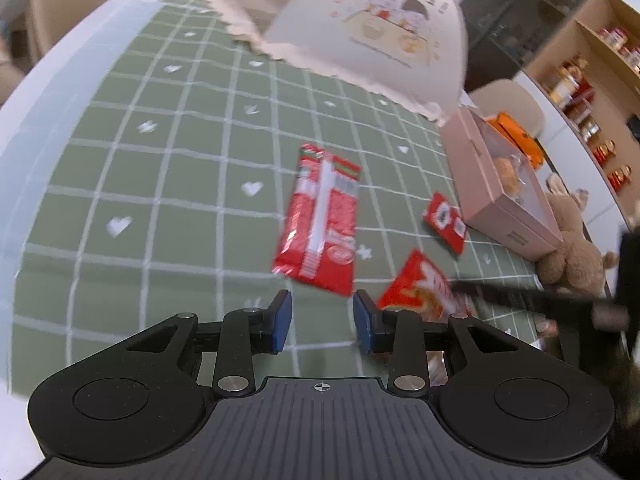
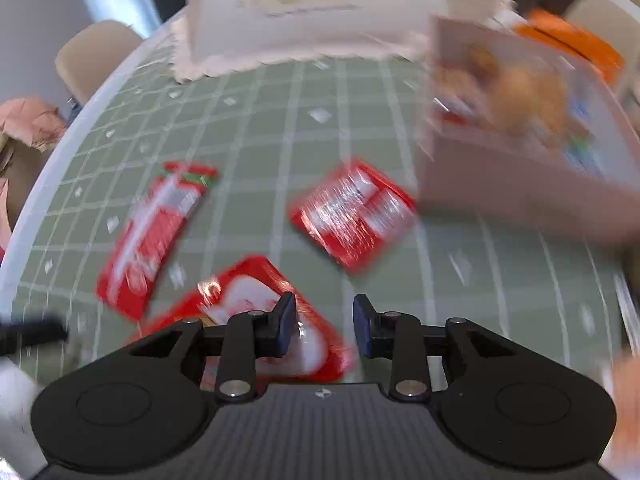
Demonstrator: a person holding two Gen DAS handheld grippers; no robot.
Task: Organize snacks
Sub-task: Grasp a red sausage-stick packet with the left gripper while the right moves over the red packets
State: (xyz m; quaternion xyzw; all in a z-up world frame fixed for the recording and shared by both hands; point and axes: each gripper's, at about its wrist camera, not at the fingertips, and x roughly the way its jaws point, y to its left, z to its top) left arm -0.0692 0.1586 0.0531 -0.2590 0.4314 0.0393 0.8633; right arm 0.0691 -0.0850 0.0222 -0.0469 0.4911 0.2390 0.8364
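Three red snack packets lie on the green checked tablecloth (image 1: pixel 168 184). A long packet (image 1: pixel 320 220) lies just ahead of my left gripper (image 1: pixel 322 320), which is open with nothing between its blue pads. A wide red packet (image 1: pixel 420 288) sits by its right finger, and a small square packet (image 1: pixel 446 220) lies near the pink box (image 1: pixel 500 196). The right wrist view is blurred. My right gripper (image 2: pixel 325 322) stands narrowly open and empty, its left finger over the wide packet (image 2: pixel 248 292). The square packet (image 2: pixel 352 212) and the long packet (image 2: pixel 148 232) lie ahead of it.
A white cartoon-printed cover with a frilly edge (image 1: pixel 372 28) stands at the back of the table. The pink box (image 2: pixel 520 140) holds snacks, with an orange item (image 1: pixel 520 136) behind it. A teddy bear (image 1: pixel 572 248) sits at the right, shelves beyond it. A black blurred bar (image 1: pixel 560 300) crosses the right side.
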